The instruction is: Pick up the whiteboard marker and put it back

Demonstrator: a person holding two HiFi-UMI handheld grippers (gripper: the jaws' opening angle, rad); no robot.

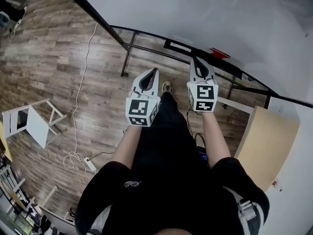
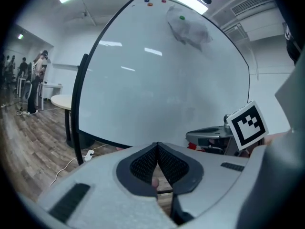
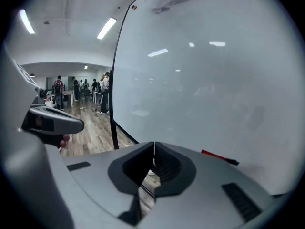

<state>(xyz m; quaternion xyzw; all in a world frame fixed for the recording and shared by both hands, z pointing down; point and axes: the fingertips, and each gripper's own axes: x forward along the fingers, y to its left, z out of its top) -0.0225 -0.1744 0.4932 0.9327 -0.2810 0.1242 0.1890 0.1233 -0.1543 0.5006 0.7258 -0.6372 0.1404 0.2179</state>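
Red with a dark tip, the whiteboard marker (image 3: pixel 219 157) lies flat along the foot of the whiteboard (image 3: pixel 214 80), just ahead and to the right of your right gripper (image 3: pixel 153 147) and apart from it. That gripper is clenched on nothing: its jaws meet tip to tip and only the board's frame and floor show past them. Your left gripper (image 2: pixel 157 146) is likewise closed and empty, pointing at the board further along. From your head view both tools hang side by side above your legs, short of the board, over the wooden floor (image 1: pixel 58 58). Judging from how things lie, the marker is in its resting place and neither tool carries it, so either the put-back is done or the pick-up has not begun; the pictures alone do not settle which. If it is the latter, you have the whole job ahead: open, reach, grasp, lift, return.
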